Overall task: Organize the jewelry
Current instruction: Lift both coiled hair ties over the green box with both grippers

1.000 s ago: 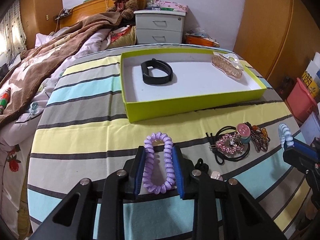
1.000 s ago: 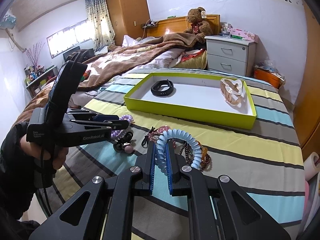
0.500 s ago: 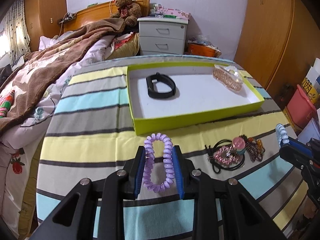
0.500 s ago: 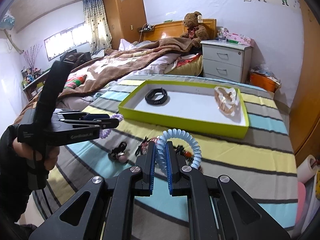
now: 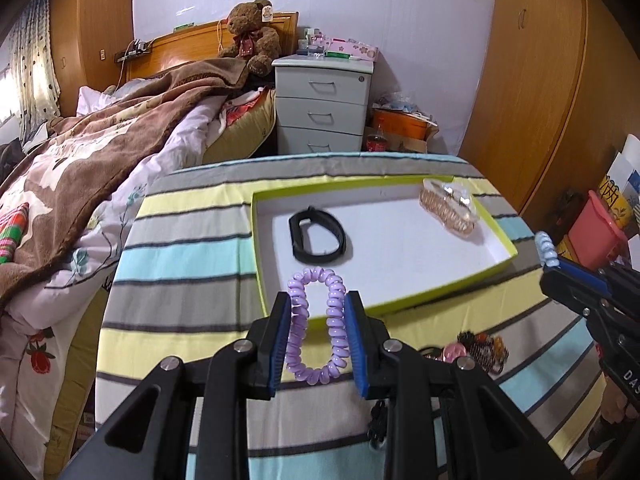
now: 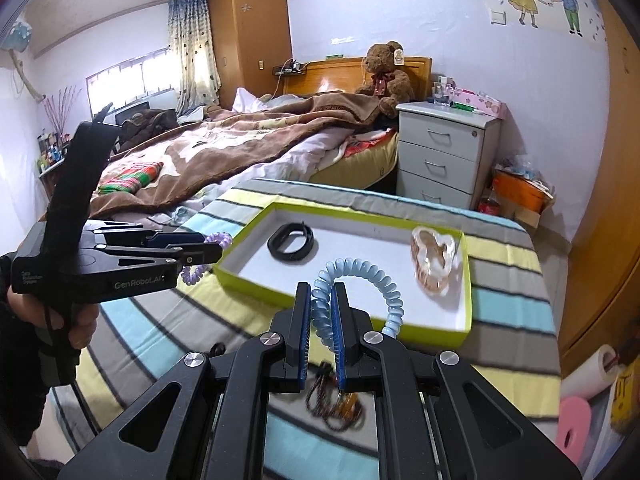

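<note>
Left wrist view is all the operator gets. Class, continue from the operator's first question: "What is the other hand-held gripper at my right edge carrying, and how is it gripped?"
Observer: The right hand-held gripper is shut on one side of a blue coil band; the rest of the loop sticks out free.
Operator: What lies under it?
Observer: Beaded bracelets lie on the striped cloth below its jaws, short of the green tray.
Operator: And my purple band?
Observer: From the side, the purple coil band hangs below the left hand-held gripper, outside the tray's corner.
</note>
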Demonstrator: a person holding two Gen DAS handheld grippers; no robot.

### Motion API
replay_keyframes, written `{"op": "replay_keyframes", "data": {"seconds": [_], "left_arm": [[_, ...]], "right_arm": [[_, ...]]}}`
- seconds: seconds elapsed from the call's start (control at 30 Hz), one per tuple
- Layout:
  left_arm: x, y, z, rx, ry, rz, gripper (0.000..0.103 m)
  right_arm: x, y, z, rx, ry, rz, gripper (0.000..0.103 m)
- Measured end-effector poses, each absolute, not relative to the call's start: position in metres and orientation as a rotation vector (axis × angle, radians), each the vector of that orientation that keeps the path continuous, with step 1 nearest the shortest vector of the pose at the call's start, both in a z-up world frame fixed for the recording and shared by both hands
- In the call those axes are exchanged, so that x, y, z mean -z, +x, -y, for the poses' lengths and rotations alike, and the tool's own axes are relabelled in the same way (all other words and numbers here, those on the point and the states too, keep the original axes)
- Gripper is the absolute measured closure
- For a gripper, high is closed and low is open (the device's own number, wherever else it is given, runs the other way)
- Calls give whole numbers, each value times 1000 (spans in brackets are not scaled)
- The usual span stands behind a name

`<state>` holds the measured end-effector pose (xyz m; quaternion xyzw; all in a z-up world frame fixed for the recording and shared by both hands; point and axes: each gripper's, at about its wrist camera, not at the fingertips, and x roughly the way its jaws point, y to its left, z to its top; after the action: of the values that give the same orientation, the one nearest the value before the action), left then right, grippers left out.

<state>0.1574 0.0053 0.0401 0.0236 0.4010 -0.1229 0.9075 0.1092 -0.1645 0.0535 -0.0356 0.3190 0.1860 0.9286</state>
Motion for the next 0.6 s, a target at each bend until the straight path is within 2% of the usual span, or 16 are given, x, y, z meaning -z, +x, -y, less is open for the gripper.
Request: {"op": "replay_keyframes", "data": {"seconds": [0.3,0.6], "left_arm": [[-43,185,1,260,25,-828,74],[-24,202,3,245,3,-874,74]], "right_arm": [[-49,167,163,-372,-122,-703,93],[-27,223,148,-381,-169,-788,93]]}}
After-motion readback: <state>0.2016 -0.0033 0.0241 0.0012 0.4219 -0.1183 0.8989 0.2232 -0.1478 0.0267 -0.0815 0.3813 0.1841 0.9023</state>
